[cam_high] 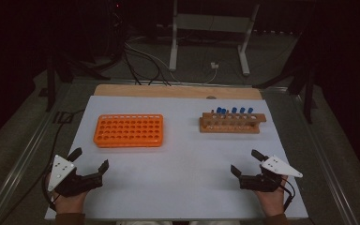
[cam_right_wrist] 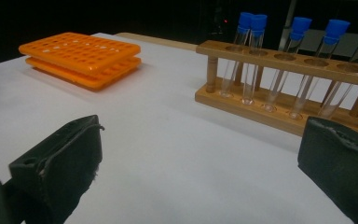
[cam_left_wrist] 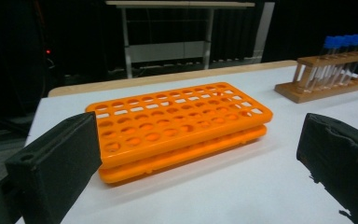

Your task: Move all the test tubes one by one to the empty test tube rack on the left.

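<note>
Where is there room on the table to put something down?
Bare: the white table between the left gripper and right gripper, and the gap between the orange rack and wooden rack. Crowded at the wooden rack's tubes.

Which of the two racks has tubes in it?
The wooden rack on the right: blue-capped tubes stand in it. The orange rack's holes are empty.

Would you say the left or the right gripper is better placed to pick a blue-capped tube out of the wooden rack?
Probably the right gripper: it sits open on the same side as the wooden rack, facing its blue-capped tubes. The left gripper faces the orange rack.
</note>
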A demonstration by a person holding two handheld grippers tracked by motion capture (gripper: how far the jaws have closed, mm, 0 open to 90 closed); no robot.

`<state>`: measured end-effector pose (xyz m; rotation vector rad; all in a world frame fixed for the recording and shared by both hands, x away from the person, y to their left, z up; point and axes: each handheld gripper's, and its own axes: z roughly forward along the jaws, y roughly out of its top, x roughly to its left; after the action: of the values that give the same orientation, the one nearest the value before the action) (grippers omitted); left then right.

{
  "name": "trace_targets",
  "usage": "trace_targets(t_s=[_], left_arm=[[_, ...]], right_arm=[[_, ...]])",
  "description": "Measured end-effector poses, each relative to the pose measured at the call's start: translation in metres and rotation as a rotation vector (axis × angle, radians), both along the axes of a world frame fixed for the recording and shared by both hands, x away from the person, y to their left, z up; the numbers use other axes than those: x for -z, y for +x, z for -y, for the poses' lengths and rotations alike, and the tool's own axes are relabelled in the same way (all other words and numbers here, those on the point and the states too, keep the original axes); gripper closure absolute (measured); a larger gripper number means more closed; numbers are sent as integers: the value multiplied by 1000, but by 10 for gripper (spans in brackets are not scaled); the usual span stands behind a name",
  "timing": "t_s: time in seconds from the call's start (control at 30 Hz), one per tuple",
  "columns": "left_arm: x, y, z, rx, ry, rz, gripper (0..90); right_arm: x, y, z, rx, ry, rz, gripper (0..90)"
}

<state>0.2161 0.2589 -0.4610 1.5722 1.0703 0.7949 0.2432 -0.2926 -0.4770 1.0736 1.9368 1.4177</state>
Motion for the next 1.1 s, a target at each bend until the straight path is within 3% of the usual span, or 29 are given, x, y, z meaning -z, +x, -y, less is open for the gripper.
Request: trace_targets(t_s=[0.33,0.43,0.63,0.87,1.1], left_arm=[[0,-2,-7,12,-15,-7,5],[0,-3,-8,14,-26,-15,5],[1,-7,-12,-6,-30,-6,5],[2,-6,-12,-25,-32,-10,5],[4,-6,-11,-40,-31,-11,5]], right_arm=[[-1,-1,-3,-15,10,-9,0],[-4,-3,-6,-19,35,-8,0],[-19,-6,-17,-39,23,19,0],[-33,5,-19,-38,5,40,0],[-48,22,-13,2,2,72,0]])
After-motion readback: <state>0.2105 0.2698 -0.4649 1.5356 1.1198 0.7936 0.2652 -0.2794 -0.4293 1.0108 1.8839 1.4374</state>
